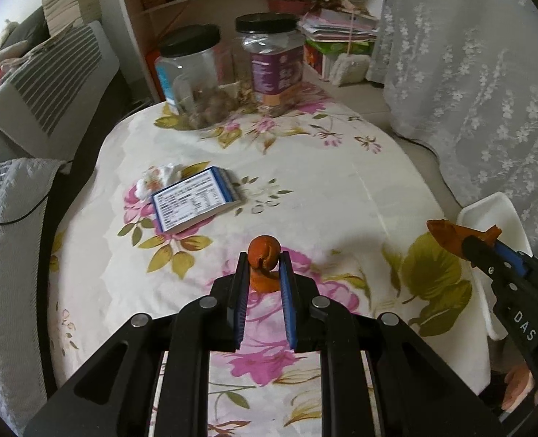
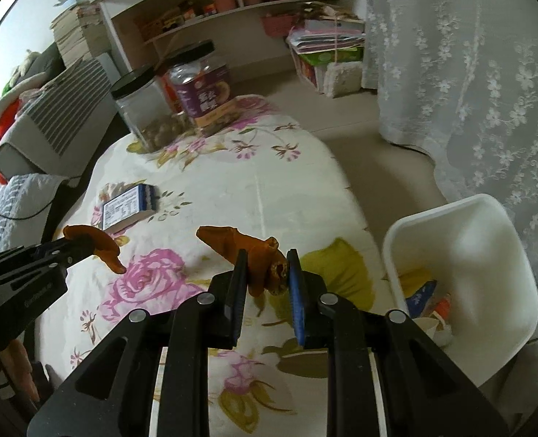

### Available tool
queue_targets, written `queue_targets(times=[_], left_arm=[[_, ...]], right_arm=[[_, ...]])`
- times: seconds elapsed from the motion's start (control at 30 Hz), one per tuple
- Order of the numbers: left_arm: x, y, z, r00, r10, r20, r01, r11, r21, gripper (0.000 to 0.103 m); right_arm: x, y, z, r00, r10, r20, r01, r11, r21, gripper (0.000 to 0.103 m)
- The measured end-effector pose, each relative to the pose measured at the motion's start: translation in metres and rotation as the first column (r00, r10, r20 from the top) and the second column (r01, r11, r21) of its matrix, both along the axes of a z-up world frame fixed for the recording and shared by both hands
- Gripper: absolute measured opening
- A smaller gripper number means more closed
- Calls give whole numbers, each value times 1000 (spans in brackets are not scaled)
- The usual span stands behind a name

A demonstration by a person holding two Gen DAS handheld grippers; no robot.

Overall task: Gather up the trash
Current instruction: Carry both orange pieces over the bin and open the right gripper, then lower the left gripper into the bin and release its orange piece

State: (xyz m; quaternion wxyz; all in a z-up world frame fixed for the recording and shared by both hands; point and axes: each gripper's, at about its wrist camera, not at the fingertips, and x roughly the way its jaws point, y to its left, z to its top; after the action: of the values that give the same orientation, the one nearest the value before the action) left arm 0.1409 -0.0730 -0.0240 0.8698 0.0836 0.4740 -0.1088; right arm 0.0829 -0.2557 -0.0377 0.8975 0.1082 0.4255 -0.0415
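Observation:
My left gripper (image 1: pixel 264 260) is shut on a curled piece of orange peel (image 1: pixel 264 255) and holds it above the flowered table. It also shows at the left of the right wrist view (image 2: pixel 86 245) with its peel (image 2: pixel 101 242). My right gripper (image 2: pixel 267 267) is shut on a longer piece of orange peel (image 2: pixel 240 245), left of the white trash bin (image 2: pixel 462 215). It shows at the right of the left wrist view (image 1: pixel 469 245) with its peel (image 1: pixel 447 231), in front of the bin (image 1: pixel 487 211). The bin holds wrappers (image 2: pixel 427 300).
A blue and white packet (image 1: pixel 196 200) lies on the tablecloth (image 1: pixel 305 189) beside a crumpled white tissue (image 1: pixel 156 178). Two black-lidded jars (image 1: pixel 192 73) (image 1: pixel 272 62) stand at the far edge. A lace curtain (image 1: pixel 469 73) hangs right; a sofa (image 1: pixel 50 83) is left.

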Motion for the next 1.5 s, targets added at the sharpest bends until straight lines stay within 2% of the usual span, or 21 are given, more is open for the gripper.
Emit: queue_targets(times=[0.43, 0.8, 1.07, 1.17, 1.23, 1.3, 1.37, 1.5], left_arm=[[-11, -46, 7, 997, -74, 19, 74, 997, -17, 17], [-26, -88, 7, 986, -161, 40, 162, 987, -9, 17], [-50, -127, 25, 958, -273, 89, 277, 960, -42, 17], [-60, -149, 32, 938, -324, 123, 331, 943, -41, 17], [-66, -161, 35, 927, -351, 136, 358, 933, -35, 17], [-72, -176, 35, 915, -378, 140, 385, 923, -29, 17], [-74, -189, 35, 909, -394, 136, 402, 915, -33, 17], [-76, -213, 34, 901, -416, 123, 424, 905, -47, 17]], right_arm=[[-24, -54, 8, 992, -122, 12, 122, 992, 3, 20], [-44, -105, 9, 968, -252, -12, 252, 968, 12, 21], [-57, -136, 10, 940, -339, -34, 339, 941, 5, 22], [-64, -146, 13, 927, -373, -30, 374, 927, 12, 26], [-70, -154, 17, 916, -401, -19, 402, 916, 14, 36], [-77, -163, 20, 903, -431, -5, 431, 902, 13, 41], [-84, -173, 23, 891, -455, 6, 455, 890, 22, 41], [-104, -197, 30, 851, -524, 28, 521, 850, 76, 55]])
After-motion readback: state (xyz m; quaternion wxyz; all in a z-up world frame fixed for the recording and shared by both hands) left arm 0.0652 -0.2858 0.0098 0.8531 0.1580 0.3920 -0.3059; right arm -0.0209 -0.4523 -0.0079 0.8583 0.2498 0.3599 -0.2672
